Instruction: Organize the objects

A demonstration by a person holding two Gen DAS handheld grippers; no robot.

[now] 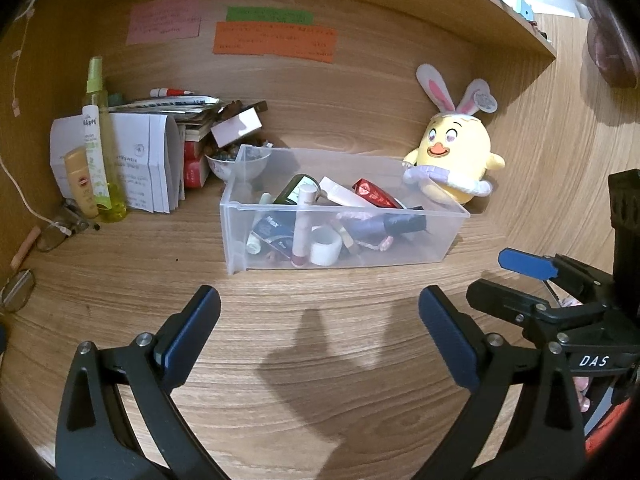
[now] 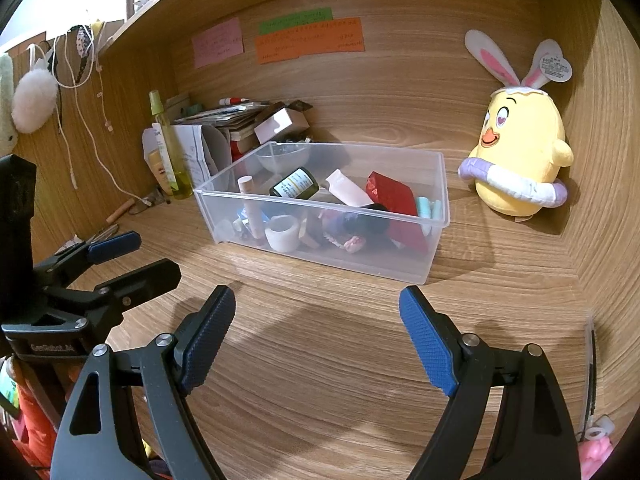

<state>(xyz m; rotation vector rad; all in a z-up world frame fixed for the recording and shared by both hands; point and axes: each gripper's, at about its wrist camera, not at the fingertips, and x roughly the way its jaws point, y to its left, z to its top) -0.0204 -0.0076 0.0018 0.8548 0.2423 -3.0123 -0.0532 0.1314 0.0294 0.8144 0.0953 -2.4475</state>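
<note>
Right now both tongs hover spread wide w/ nothing between them: left tongs (image 1: 320, 336) and right tongs (image 2: 316, 336), side by side above the wooden surface (image 1: 280, 360). Just ahead sits the clear plastic bin (image 2: 436, 216), holding cosmetics etc. (tubes, a dark green bottle (image 2: 294, 184), a red packet (image 2: 390, 196), a white tape roll (image 2: 282, 232)). Yellow chick plush (image 2: 520, 152) stands near the bin's right, against the back wall.

Plush chick (image 2: 520, 152), 3 sticky notes (image 2: 310, 40), perhaps eyeglasses (image 1: 52, 232).
</note>
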